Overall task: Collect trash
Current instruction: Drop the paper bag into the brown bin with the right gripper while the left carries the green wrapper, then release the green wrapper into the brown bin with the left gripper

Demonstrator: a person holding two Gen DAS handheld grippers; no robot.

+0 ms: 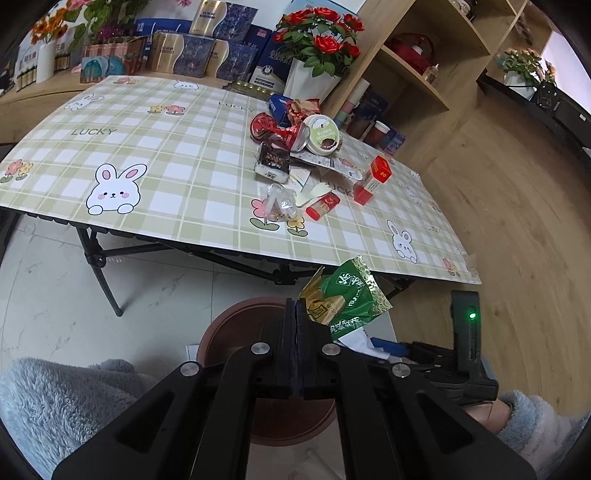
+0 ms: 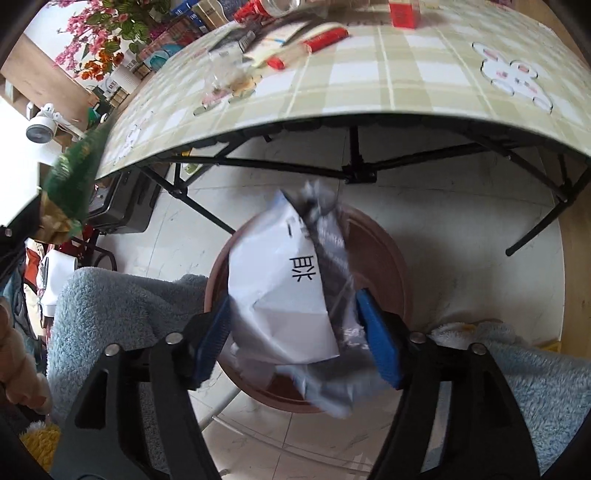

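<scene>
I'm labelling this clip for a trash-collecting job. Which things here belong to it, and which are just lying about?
Part of the job:
- green tea wrapper in the left tongs
- white crumpled paper between the right tongs
- brown bin below
- trash pile on the table

Just lying about:
- red roses
- gift boxes
- wooden shelf

table (image 1: 155, 155): checked bunny cloth | red roses (image 1: 319, 35): white vase | wooden shelf (image 1: 413, 59)

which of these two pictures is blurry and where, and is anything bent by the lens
Left wrist view: sharp, green wrapper crisp in the shut left gripper; table edge bows. Right wrist view: motion blur on the white wrapper between the right gripper's parted pads and the table's trash; edge arches strongly.
</scene>
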